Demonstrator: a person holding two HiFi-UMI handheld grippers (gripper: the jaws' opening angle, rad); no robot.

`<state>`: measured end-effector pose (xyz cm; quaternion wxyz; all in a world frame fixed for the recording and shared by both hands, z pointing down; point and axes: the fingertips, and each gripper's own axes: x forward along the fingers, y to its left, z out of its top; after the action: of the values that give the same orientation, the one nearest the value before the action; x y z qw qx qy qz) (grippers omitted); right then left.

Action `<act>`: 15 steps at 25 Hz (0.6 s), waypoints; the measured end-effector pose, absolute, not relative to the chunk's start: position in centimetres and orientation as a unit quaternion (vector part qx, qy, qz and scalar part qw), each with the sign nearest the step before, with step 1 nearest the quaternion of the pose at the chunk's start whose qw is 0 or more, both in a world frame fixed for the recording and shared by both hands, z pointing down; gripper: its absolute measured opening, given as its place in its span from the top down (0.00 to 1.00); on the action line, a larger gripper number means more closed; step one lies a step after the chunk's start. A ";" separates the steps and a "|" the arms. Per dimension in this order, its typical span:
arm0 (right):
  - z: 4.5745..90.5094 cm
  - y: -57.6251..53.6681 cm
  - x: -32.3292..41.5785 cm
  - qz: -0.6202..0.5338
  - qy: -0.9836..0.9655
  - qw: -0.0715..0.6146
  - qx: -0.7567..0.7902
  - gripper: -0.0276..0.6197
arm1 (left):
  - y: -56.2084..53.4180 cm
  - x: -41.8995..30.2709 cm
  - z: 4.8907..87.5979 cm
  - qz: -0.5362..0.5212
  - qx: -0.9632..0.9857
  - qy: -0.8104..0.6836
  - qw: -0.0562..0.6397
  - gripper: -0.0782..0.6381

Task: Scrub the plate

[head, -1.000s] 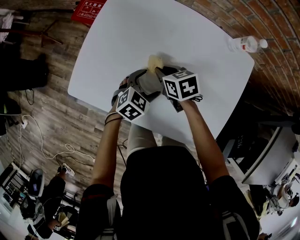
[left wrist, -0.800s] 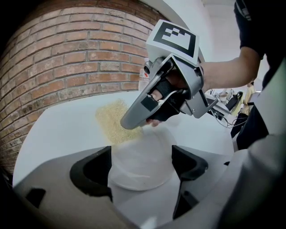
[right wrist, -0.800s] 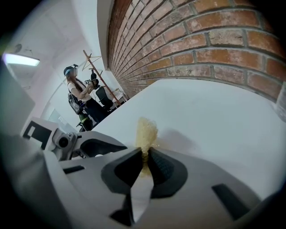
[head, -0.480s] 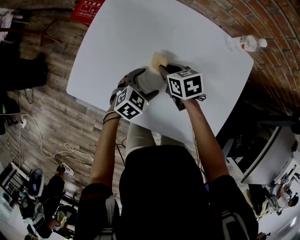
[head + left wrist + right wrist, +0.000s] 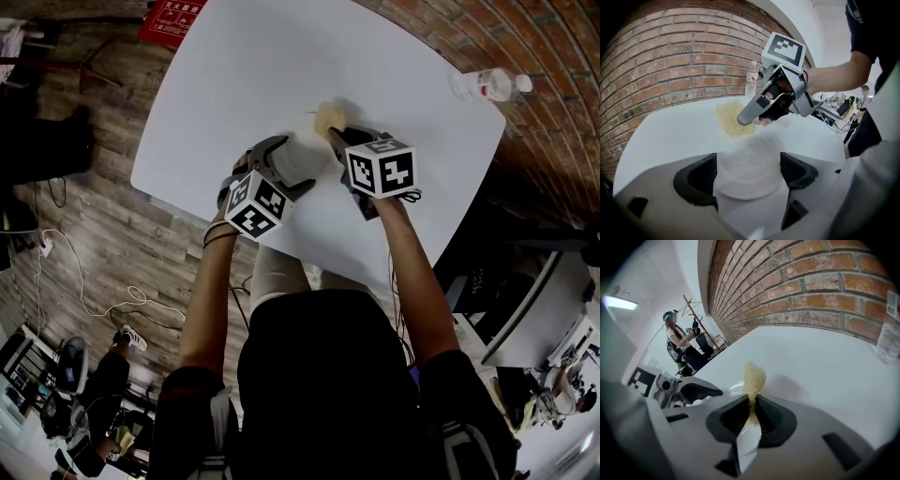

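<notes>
A pale, shallow plate (image 5: 747, 180) sits between the jaws of my left gripper (image 5: 749, 168), which is shut on it and holds it over the white table (image 5: 244, 66). My right gripper (image 5: 751, 411) is shut on a yellow sponge (image 5: 753, 376). In the left gripper view the sponge (image 5: 733, 119) is just past the plate's far rim, with the right gripper (image 5: 746, 117) above it. From the head view the plate (image 5: 305, 155) lies left of the sponge (image 5: 326, 117). Whether the sponge touches the table is unclear.
A clear plastic water bottle (image 5: 483, 86) lies near the table's far right corner, by the brick wall (image 5: 670, 61). The table's near edge (image 5: 187, 202) drops to a wooden floor with cables. A person stands far off in the right gripper view.
My right gripper has carried the sponge further away and to the right, off the plate's far rim. The left gripper and plate have shifted only slightly.
</notes>
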<state>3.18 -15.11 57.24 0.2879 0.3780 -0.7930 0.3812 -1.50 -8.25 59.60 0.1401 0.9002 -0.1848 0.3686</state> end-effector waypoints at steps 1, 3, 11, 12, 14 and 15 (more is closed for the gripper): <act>57.2 -15.1 3.4 0.382 -0.792 0.287 0.380 0.89 | -8.3 -1.5 59.6 0.369 0.900 -0.185 0.140 0.33; 57.2 -15.0 3.7 0.383 -0.791 0.285 0.383 0.89 | -8.3 -1.5 59.5 0.369 0.900 -0.185 0.140 0.33; 57.1 -15.0 4.3 0.385 -0.790 0.283 0.384 0.89 | -8.3 -1.5 59.6 0.369 0.900 -0.184 0.141 0.33; 57.1 -14.9 4.1 0.385 -0.790 0.284 0.382 0.89 | -8.3 -1.5 59.6 0.369 0.900 -0.185 0.141 0.33; 57.3 -14.8 3.8 0.389 -0.791 0.284 0.377 0.89 | -8.3 -1.5 59.6 0.369 0.900 -0.185 0.141 0.33; 57.3 -14.7 3.6 0.392 -0.791 0.283 0.375 0.89 | -8.3 -1.5 59.6 0.370 0.900 -0.185 0.141 0.33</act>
<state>3.59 -14.68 57.32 0.2830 0.3746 -0.7909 0.3925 -1.48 -8.26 59.55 0.1408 0.8997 -0.1848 0.3695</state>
